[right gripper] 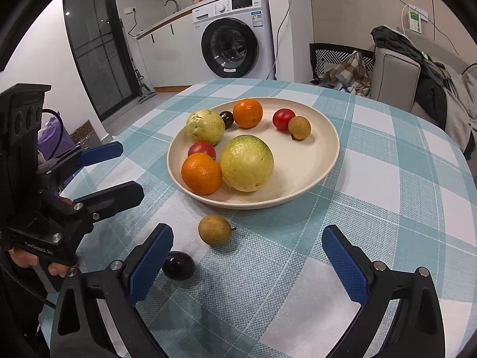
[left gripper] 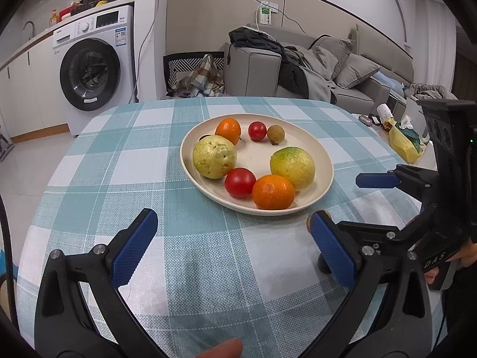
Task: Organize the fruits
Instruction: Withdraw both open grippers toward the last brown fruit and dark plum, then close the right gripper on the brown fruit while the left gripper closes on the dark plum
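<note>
Round brown longan (right gripper: 215, 229) and dark purple plum (right gripper: 179, 265) lie on the checked counter (right gripper: 387, 208) just beside the cream plate's (right gripper: 325, 137) near rim; your left gripper (left gripper: 232, 247) and right gripper (right gripper: 247, 256) both gape empty.

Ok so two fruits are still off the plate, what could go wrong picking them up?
The brown longan and dark plum are round and lie loose on the tablecloth, so a nudge from the open right gripper could roll them. The plate is crowded at its near edge, so a drop there might knock fruit out.
</note>
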The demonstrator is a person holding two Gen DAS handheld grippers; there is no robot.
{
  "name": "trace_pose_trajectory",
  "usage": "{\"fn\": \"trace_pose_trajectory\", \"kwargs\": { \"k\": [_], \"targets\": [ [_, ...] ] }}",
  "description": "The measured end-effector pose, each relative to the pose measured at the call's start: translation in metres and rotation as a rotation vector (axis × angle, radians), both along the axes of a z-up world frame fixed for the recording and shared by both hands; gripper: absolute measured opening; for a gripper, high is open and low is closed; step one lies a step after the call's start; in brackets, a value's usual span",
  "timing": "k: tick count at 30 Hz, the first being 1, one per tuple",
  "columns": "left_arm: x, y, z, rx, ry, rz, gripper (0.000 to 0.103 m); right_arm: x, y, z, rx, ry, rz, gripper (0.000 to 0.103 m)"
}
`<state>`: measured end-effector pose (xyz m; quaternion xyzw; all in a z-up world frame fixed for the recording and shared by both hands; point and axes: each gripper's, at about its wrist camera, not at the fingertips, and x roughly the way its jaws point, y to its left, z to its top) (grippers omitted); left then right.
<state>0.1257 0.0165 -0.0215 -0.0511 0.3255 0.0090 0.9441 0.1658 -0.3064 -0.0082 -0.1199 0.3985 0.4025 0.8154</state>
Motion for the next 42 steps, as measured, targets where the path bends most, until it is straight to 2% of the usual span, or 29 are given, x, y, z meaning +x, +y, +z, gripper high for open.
{"fn": "trace_pose_trajectory", "kwargs": {
  "k": [3,7,9,11,15,19,31,42],
  "targets": [
    [0.000,0.000,0.000,-0.002,0.004,0.003,0.102,0.002,0.003,-0.003,-0.007,0.012,-0.001,0.100],
    [0.001,0.000,-0.001,-0.004,0.006,0.004,0.102,0.004,0.008,-0.008,-0.029,0.032,0.008,0.081],
    [0.001,0.000,-0.001,-0.005,0.007,0.003,0.102,0.004,0.010,-0.010,-0.035,0.039,0.019,0.080],
    [0.001,0.000,-0.001,-0.005,0.008,0.004,0.102,0.003,0.013,-0.011,-0.036,0.041,0.030,0.072],
    [0.001,-0.001,-0.001,-0.007,0.008,0.005,0.102,0.002,0.015,-0.013,-0.042,0.043,0.039,0.069],
    [0.001,-0.001,-0.001,-0.006,0.009,0.002,0.102,0.004,0.015,-0.014,-0.037,0.054,0.040,0.055],
    [0.002,-0.001,-0.005,-0.005,0.020,-0.010,0.102,0.001,0.018,-0.012,-0.030,0.043,0.067,0.033],
    [0.002,-0.002,-0.004,-0.001,0.017,-0.012,0.102,-0.001,0.016,-0.010,-0.014,0.035,0.071,0.032]
  ]
}}
